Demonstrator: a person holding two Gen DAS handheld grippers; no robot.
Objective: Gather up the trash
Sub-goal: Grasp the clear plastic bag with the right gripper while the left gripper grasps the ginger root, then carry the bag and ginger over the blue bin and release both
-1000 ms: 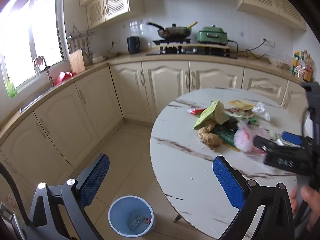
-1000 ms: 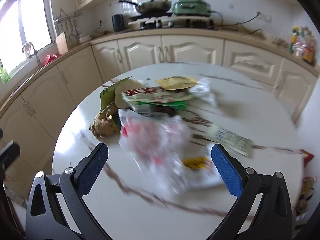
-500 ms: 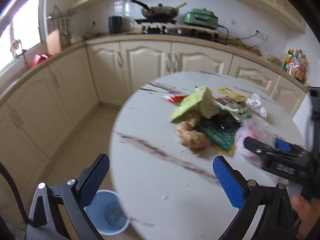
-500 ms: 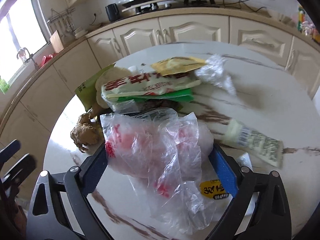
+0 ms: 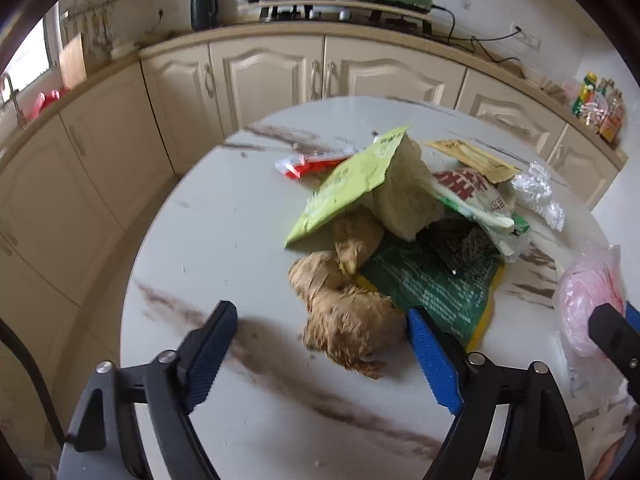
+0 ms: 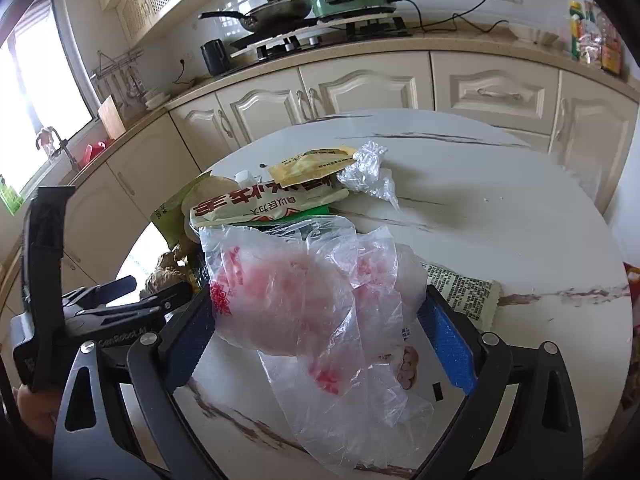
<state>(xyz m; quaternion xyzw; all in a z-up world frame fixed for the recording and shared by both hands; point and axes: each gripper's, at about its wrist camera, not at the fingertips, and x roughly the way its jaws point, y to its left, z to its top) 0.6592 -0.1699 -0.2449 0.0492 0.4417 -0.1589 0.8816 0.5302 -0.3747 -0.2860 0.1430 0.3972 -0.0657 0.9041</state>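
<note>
A crumpled clear plastic bag (image 6: 304, 304) with red print lies on the round marble-patterned desk (image 6: 500, 208), between the blue pads of the right claw (image 6: 320, 332). The fingers stand spread on either side of the bag, right at its edges; whether they press it cannot be told. Just behind the bag lies a cream noodle packet (image 6: 264, 206) with large red Chinese characters, and on that a yellow sachet (image 6: 312, 162) beside a wad of clear wrap (image 6: 366, 172). To the bag's right lies a pale packet with fine black print (image 6: 464, 294), too small to read.

Left of the bag, the left claw (image 5: 320, 354) is spread wide, low over the desk, with a knobbly ginger root (image 5: 344, 312) between its pads; the right pad (image 5: 430, 356) is at the root's edge. Behind the ginger lie a dark green packet (image 5: 436, 284) and a light green packet (image 5: 352, 180), tented over a pale lump, and farther back a red-and-white wrapper (image 5: 308, 164). The left claw's body reads "GenRobot.AI" in the right wrist view.
</note>
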